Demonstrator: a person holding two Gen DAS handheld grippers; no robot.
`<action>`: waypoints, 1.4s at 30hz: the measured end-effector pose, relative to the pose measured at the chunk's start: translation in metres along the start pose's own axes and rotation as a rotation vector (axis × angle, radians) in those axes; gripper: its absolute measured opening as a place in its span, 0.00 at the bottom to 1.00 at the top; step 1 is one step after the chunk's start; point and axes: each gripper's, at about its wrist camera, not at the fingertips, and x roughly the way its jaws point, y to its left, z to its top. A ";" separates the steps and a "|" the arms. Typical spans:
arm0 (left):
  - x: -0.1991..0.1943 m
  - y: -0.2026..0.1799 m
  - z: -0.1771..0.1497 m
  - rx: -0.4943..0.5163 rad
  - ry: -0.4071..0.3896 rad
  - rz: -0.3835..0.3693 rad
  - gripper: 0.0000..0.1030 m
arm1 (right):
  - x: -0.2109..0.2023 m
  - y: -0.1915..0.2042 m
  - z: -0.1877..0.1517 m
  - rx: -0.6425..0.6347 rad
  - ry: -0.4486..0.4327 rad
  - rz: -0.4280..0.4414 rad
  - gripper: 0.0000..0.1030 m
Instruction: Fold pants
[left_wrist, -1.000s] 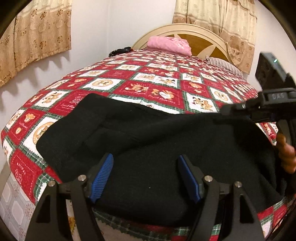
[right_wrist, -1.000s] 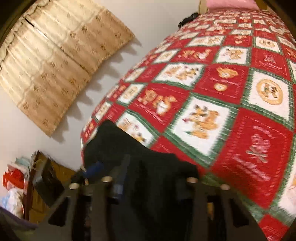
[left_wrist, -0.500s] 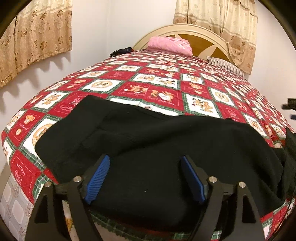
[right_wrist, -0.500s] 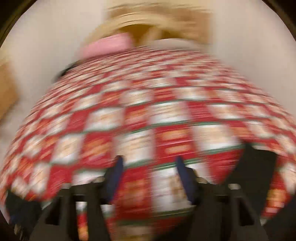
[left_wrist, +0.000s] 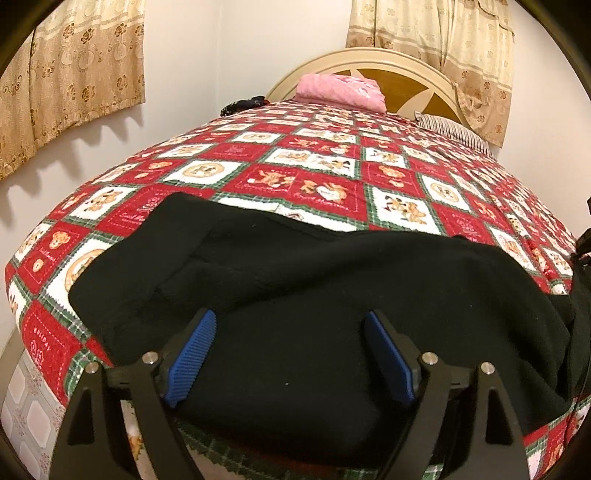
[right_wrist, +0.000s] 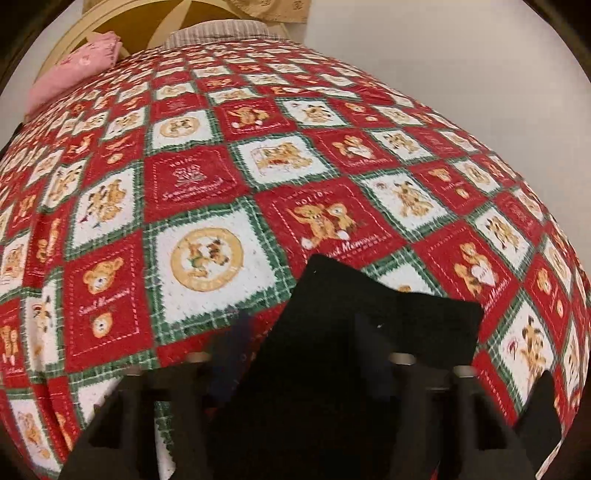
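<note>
Two handheld grippers work over black pants (left_wrist: 295, 280) spread across the near end of a bed (left_wrist: 317, 177) covered in a red, white and green teddy-bear quilt. From the left wrist view, the pants lie sideways along the bed's near edge, already lapped into what looks like a double layer, with one end at the left and the rest trailing off toward the right edge of the picture. The left gripper (left_wrist: 288, 354) hovers over the middle of the cloth, its blue-padded jaws spread wide and having just been opening, with black fabric lying below and between them but no pad pressing on it, so nothing is held. From the right wrist view, the far end of the pants (right_wrist: 369, 332) shows as a squared-off dark flap lying flat on the quilt. The right gripper (right_wrist: 299, 354) is blurred; its jaws have just been closing, with the black cloth between them, but whether the pads have pinched it cannot be told. Judging by this, one lengthwise fold appears done, while the crosswise folds that would bring the ends together are still to come. A pink pillow (left_wrist: 340, 90) and a curved headboard (left_wrist: 402, 79) sit at the far end.
</note>
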 end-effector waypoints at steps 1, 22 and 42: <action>0.000 0.000 0.000 0.000 0.000 0.000 0.84 | -0.003 0.002 -0.001 -0.011 0.005 0.002 0.11; 0.000 -0.002 -0.001 0.002 -0.019 0.005 0.86 | -0.114 -0.235 -0.150 0.345 -0.300 0.609 0.06; -0.007 -0.007 0.002 0.005 -0.020 0.033 0.86 | -0.109 -0.272 -0.209 0.344 -0.390 0.426 0.23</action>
